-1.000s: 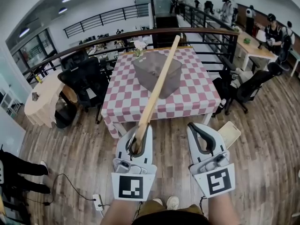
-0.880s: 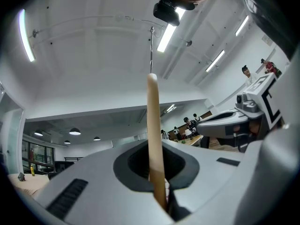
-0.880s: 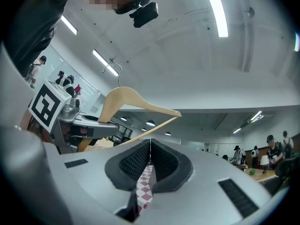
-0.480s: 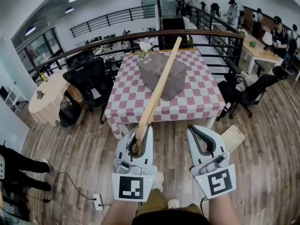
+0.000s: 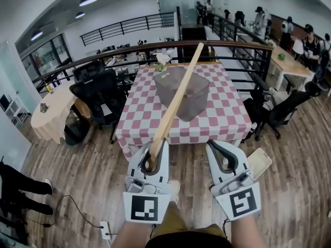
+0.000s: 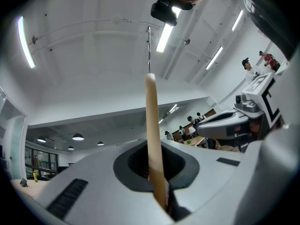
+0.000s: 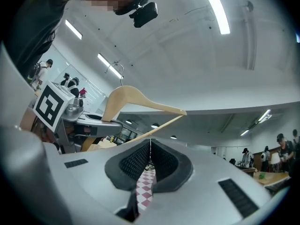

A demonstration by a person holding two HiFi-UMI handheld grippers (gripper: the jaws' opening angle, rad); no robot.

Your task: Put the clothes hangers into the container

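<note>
My left gripper [image 5: 154, 150] is shut on the lower end of a wooden clothes hanger [image 5: 176, 97], which slants up and to the right, in front of the container. In the left gripper view the hanger [image 6: 151, 125] stands edge-on between the closed jaws. The container [image 5: 182, 92], a grey translucent bin, sits on a red-and-white checked table [image 5: 142, 123] ahead. My right gripper [image 5: 216, 146] is shut and empty, level with the left one. From the right gripper view [image 7: 150, 158] the hanger [image 7: 136, 100] and its metal hook show to the left.
Black office chairs [image 5: 101, 94] stand left of the table and another [image 5: 282, 110] to its right. A railing [image 5: 103, 53] runs behind the table. A round table [image 5: 49, 115] is at far left. People stand at the back right. A cable and power strip [image 5: 103, 230] lie on the wooden floor.
The table and container have drawn a little nearer and shifted right in the head view. Both grippers keep their pose and the left still holds the hanger.
</note>
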